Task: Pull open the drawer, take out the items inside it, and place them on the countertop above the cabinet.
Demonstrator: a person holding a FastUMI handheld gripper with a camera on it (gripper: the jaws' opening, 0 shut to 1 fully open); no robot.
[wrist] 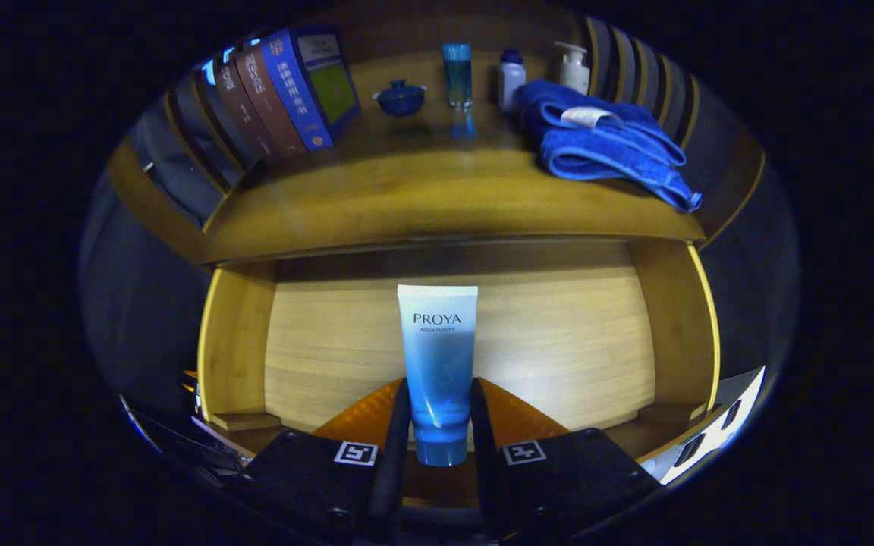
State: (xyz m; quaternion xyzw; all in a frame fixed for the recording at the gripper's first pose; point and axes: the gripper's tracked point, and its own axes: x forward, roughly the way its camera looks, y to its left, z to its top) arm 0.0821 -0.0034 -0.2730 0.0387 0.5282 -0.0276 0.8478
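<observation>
A blue and white cosmetic tube (438, 364) is seen standing upright, cap down, between the two jaws of the gripper (441, 425), which are closed against its lower body from either side, so the tube appears to be gripped. Its long axis runs from six o'clock to twelve o'clock, straight ahead along the jaws. Behind and below the tube the open drawer (558, 334) is seen, with a pale wooden floor and side walls at nine and three o'clock; no other item can be made out inside it. Above the drawer, toward twelve o'clock, the wooden worktop (422, 197) is spread. On it a folded blue towel (604, 144) lies at one o'clock, a row of books (285, 91) leans at eleven o'clock, and a small blue lidded bowl (400, 98), a blue tumbler (457, 73) and two white bottles (543, 72) stand at the back. A bare stretch of worktop directly above the tube is judged the likely resting place, reached by lifting upward and forward.
</observation>
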